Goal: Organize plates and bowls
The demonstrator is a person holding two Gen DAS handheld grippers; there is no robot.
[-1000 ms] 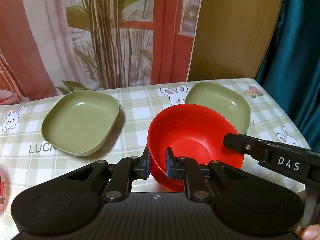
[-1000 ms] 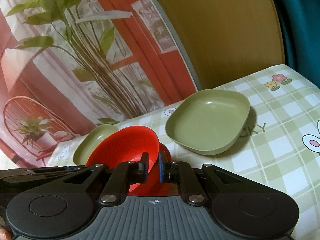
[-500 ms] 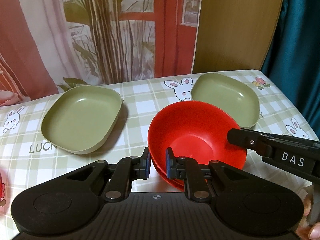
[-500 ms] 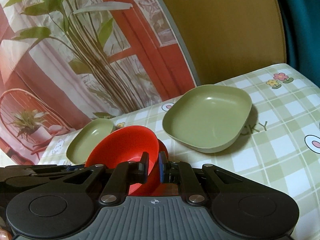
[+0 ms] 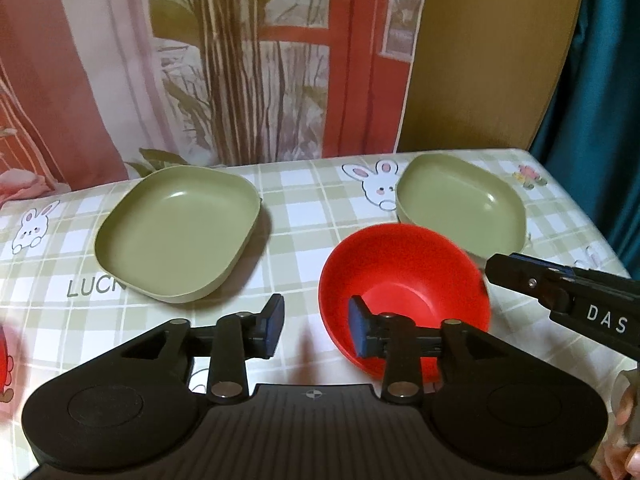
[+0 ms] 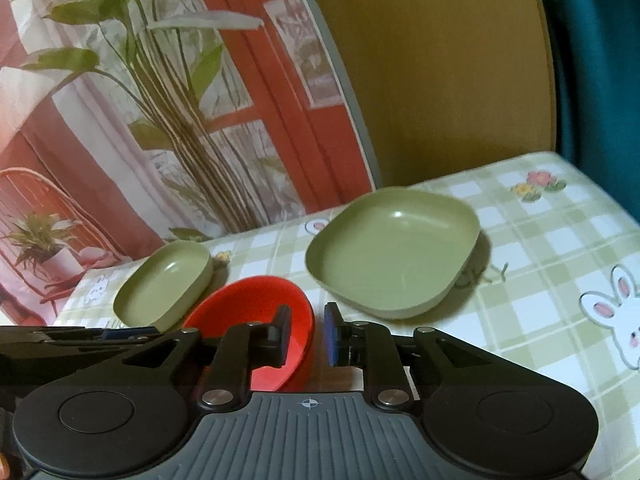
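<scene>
release red bowl (image 5: 404, 280)
both grippers, left (image 5: 316, 330) and right (image 6: 306, 334), are opening astride its rim; withdraw each clear without tipping it.

Opening left claw (image 5: 316, 330) astride red bowl (image 5: 404, 276) rim

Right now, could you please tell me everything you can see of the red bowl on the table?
The red bowl is round, deep and plain, apparently smooth matte plastic, empty inside. It sits upright on the checked tablecloth, in front of the right-hand green plate and overlapping it in view. The left gripper is opening, one finger inside its near rim, the other outside. The right gripper, also opening, straddles the opposite rim. Whether a second bowl nests beneath cannot be told.
</scene>
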